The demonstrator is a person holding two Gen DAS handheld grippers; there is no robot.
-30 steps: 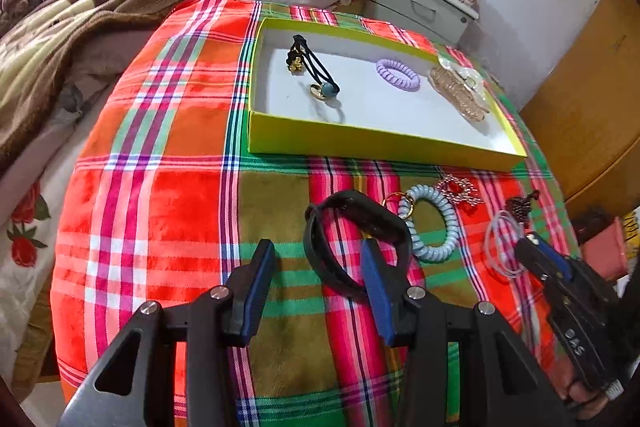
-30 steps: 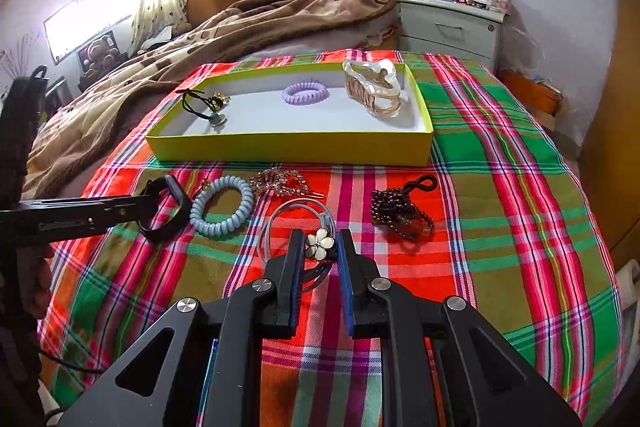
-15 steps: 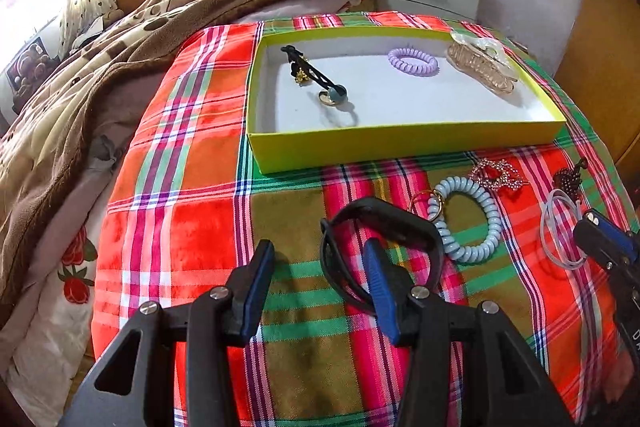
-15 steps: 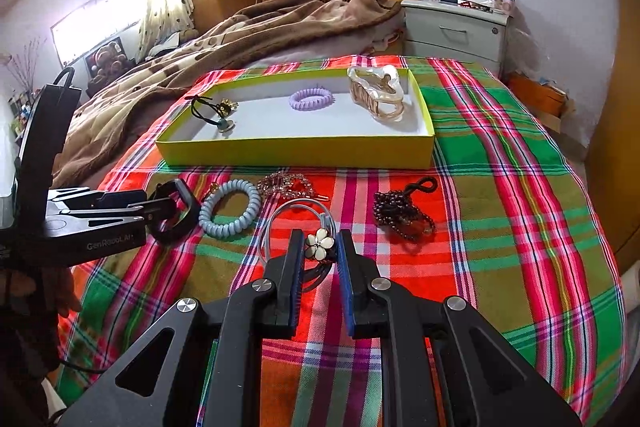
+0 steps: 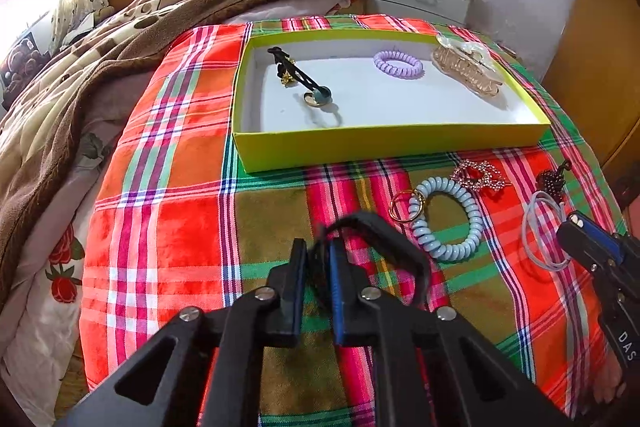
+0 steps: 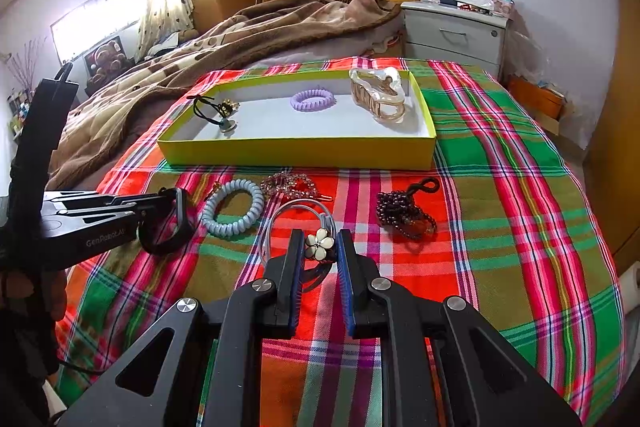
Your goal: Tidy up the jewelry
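My left gripper (image 5: 318, 259) is shut on the near side of a black wristband (image 5: 384, 227), which also shows in the right wrist view (image 6: 176, 223). My right gripper (image 6: 319, 251) is shut on a flower hair tie (image 6: 319, 245) with a pale cord loop (image 6: 300, 211). A yellow-walled box (image 5: 384, 147) lies beyond; in it are a black hair tie (image 5: 296, 77), a purple coil tie (image 5: 398, 63) and a beige claw clip (image 5: 466, 71). On the cloth lie a blue coil bracelet (image 5: 452, 223), a rhinestone clip (image 5: 478, 175) and a dark beaded piece (image 6: 404, 211).
A plaid cloth (image 6: 500, 187) covers the bed end. A brown blanket (image 5: 120, 39) lies at the left and back. A grey nightstand (image 6: 456, 31) stands behind the box. The cloth drops off at the left and right edges.
My left gripper has shut on the black wristband; it was open around it before. The left wrist view has risen and tilted. My right gripper has stayed shut on the flower hair tie.
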